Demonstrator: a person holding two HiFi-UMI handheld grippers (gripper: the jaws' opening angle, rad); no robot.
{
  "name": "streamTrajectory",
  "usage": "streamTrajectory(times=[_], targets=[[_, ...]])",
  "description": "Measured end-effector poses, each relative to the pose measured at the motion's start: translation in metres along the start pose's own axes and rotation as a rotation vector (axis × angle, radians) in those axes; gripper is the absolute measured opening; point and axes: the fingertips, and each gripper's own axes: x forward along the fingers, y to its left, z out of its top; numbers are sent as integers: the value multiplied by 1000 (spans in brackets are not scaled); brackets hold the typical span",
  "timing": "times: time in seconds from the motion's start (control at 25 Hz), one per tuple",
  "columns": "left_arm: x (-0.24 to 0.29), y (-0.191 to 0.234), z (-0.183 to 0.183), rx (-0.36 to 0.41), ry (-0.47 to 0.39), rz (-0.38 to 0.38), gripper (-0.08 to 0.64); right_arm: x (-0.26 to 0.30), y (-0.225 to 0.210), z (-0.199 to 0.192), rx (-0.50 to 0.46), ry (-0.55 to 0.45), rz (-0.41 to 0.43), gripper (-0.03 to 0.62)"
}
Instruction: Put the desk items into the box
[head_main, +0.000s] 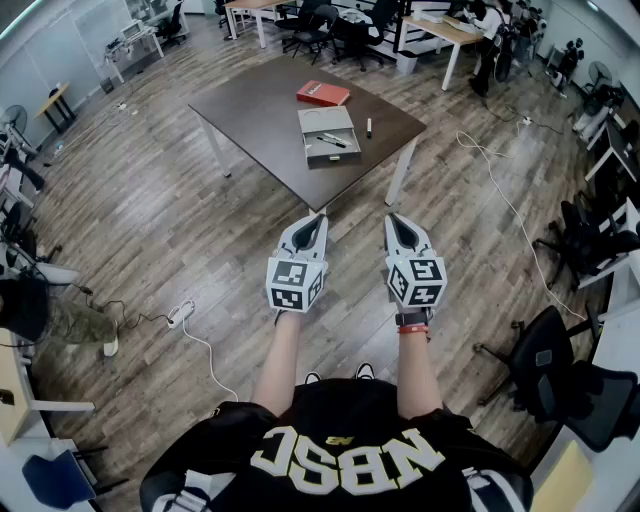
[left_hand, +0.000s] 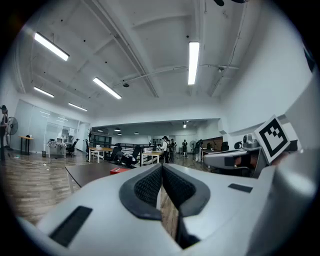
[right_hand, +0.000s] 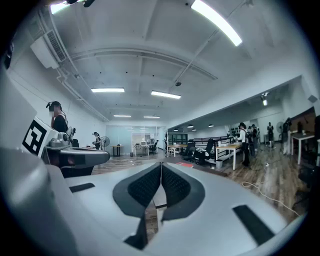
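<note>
Grey box (head_main: 328, 133) sits on the dark table (head_main: 250, 100), upper centre of the head view, possibly with pens already inside. Black marker (head_main: 369, 127) lies just right of it, red flat item (head_main: 323, 93) above it. Your left gripper (head_main: 318, 218) and right gripper (head_main: 393, 218) are both pinched closed and empty, well short of the table.

Risk: arrive still closed and you knock the marker rolling off the edge.

Gripper views, level, catch only the table and the red flat item; the box's inside shows overhead alone.
</note>
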Motion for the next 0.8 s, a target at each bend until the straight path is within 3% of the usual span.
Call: streamTrajectory(times=[0.48, 0.8], targets=[[59, -60, -1, 7, -11, 51, 17, -14, -87, 2, 8, -8, 35, 9], [66, -77, -22, 13, 17, 87, 17, -3, -114, -16, 75, 2, 87, 14]])
